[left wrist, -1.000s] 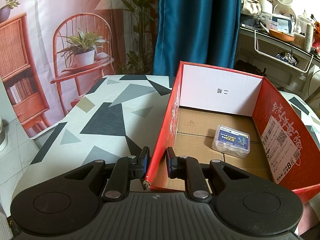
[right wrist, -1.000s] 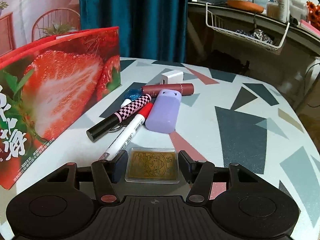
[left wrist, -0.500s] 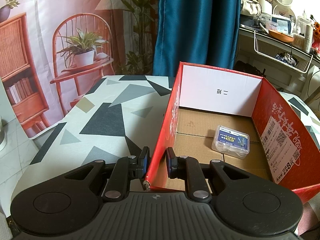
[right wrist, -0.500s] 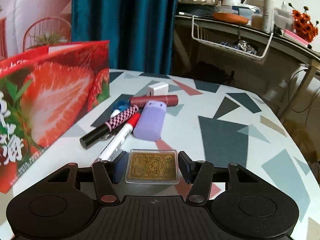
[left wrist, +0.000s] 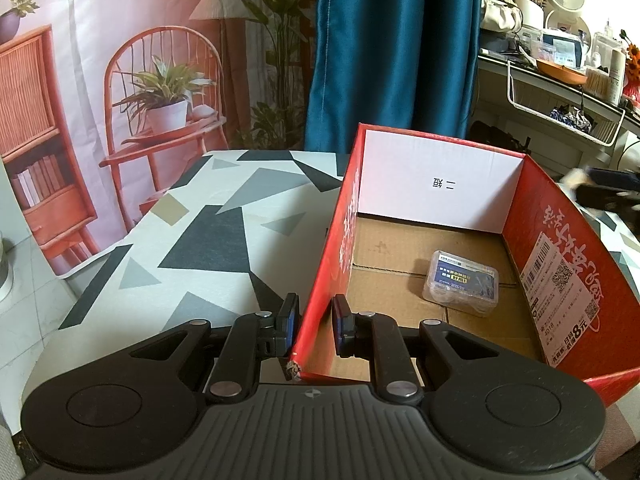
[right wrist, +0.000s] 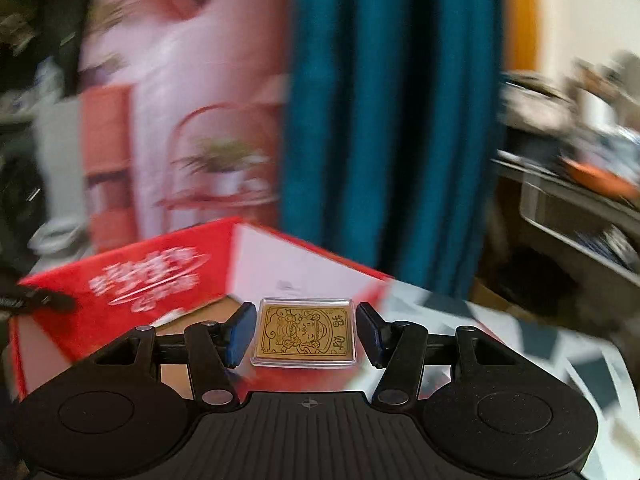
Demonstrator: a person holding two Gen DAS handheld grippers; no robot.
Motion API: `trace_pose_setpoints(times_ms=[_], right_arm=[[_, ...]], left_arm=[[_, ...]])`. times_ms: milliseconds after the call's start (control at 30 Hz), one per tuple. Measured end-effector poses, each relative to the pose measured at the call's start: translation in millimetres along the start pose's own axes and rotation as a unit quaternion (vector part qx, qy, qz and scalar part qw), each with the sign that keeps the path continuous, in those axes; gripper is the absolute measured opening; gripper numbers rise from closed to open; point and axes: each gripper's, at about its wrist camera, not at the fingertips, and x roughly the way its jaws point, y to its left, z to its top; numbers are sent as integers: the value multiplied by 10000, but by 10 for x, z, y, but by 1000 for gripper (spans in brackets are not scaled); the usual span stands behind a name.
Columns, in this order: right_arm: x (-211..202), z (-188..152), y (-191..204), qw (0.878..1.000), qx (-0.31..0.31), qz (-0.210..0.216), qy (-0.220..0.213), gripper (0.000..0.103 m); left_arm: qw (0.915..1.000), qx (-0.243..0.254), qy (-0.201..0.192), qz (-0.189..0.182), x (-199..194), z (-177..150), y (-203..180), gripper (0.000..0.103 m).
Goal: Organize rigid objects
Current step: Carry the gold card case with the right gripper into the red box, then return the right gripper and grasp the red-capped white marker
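A red cardboard box [left wrist: 560, 240] stands open on the patterned table, and a small clear plastic case [left wrist: 460, 282] lies on its brown floor. My left gripper [left wrist: 314, 312] is shut on the box's near left wall, one pad outside and one inside. In the right wrist view, my right gripper [right wrist: 306, 330] is shut on a gold card in a clear case [right wrist: 304, 340], held flat in the air just above the right rim of the box [right wrist: 132, 280]. That view is blurred by motion. A dark blurred shape [left wrist: 608, 194] shows beyond the box's right wall.
The table's geometric cloth [left wrist: 200, 232] stretches left of the box. A teal curtain [left wrist: 392, 40] hangs behind the table. At the right stands a cluttered shelf [left wrist: 560, 68] with a wire basket under it. A printed backdrop covers the left wall.
My right gripper has risen off the table with the gold card and swung left toward the red box; the pens and purple case have left its view. The left gripper has kept still.
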Motion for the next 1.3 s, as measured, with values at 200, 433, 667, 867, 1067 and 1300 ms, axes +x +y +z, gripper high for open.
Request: trace_pose_setpoints(times_ms=[200, 433, 667, 867, 1067, 1300], right_arm=[[355, 94, 299, 9955, -770, 421, 356, 51], [434, 15, 302, 9933, -887, 432, 594, 51], [421, -14, 344, 9923, -1039, 281, 610, 51], [307, -15, 299, 9952, -873, 151, 422, 55], [73, -48, 56, 9990, -390, -152, 142, 55], [-154, -476, -514, 9855, 1302, -1092, -16, 61]], left_arm=[[10000, -6, 0, -29, 0, 2, 12, 19], [10000, -26, -5, -49, 6, -4, 14, 19], [10000, -42, -5, -52, -4, -9, 17, 20], [10000, -44, -8, -50, -1, -6, 25, 20], [10000, -57, -5, -60, -1, -5, 27, 20], [9999, -79, 11, -61, 5, -3, 35, 20]])
